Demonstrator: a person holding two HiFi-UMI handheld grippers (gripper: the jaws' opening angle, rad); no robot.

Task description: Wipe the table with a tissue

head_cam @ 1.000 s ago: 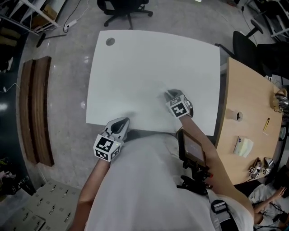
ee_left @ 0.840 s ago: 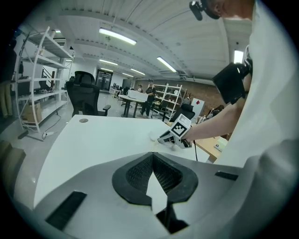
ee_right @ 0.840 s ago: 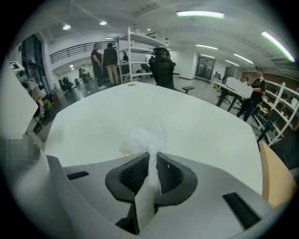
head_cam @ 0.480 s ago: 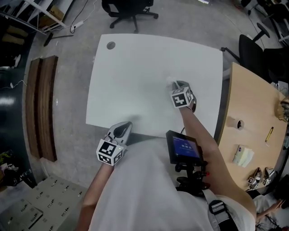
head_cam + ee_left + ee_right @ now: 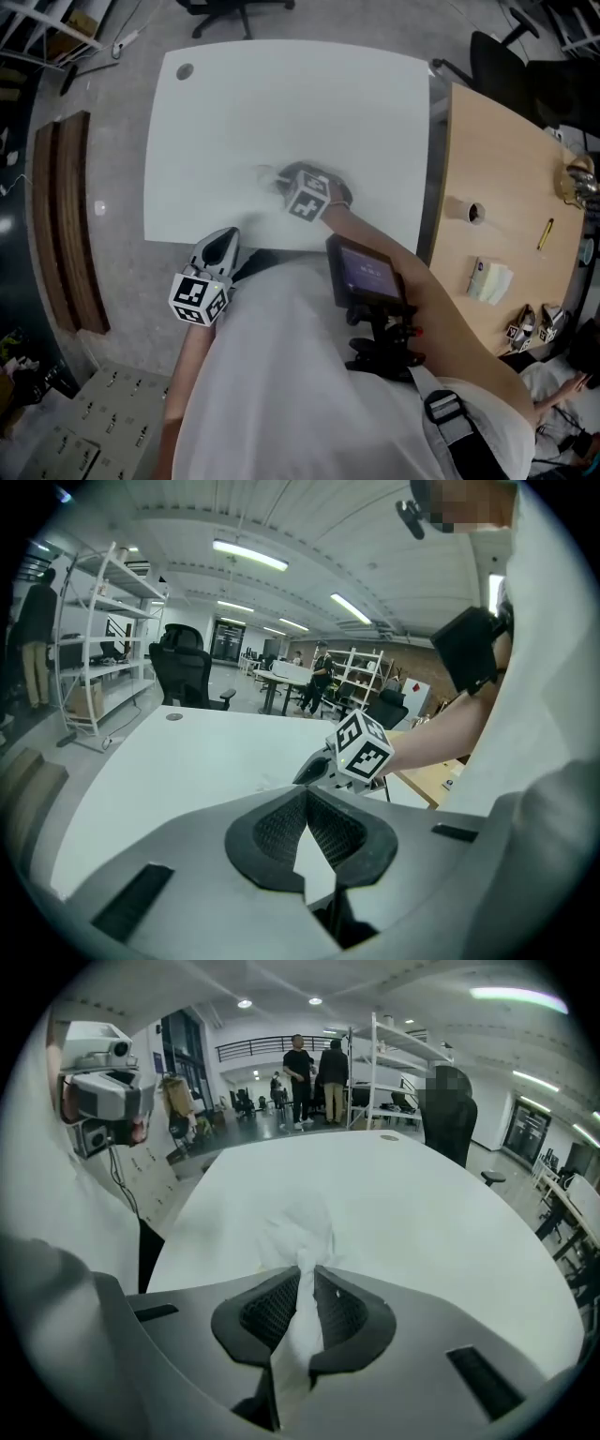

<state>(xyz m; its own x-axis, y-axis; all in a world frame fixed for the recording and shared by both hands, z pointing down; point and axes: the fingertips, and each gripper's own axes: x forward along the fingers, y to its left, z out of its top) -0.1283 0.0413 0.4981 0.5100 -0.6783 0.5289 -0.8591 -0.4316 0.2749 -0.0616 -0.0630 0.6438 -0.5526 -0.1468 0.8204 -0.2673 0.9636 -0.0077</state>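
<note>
White table [image 5: 281,103] fills the middle of the head view. On it, toward the person's side, lies the tissue [image 5: 302,1232], crumpled and spread against the surface. The right gripper [image 5: 307,1274] has its jaws clamped on a twisted neck of that tissue (the paper runs up between the pads and fans out onto the table in front of them).

The left gripper [image 5: 306,794] hangs at the table's near edge, to the left of the right one and apart from it. Its jaws meet at the tips with nothing between them. A round grommet [image 5: 185,70] sits in the table's far left corner.

Just beside the table on the right stands a wooden desk [image 5: 487,169]. It carries a pale packet [image 5: 489,280] (its contents cannot be made out) and a yellow pen [image 5: 546,234]. At the lower left of the floor is a grey cabinet [image 5: 94,422] of small compartments, their fronts closed. An office chair [image 5: 225,9] stands beyond the table's far edge.
</note>
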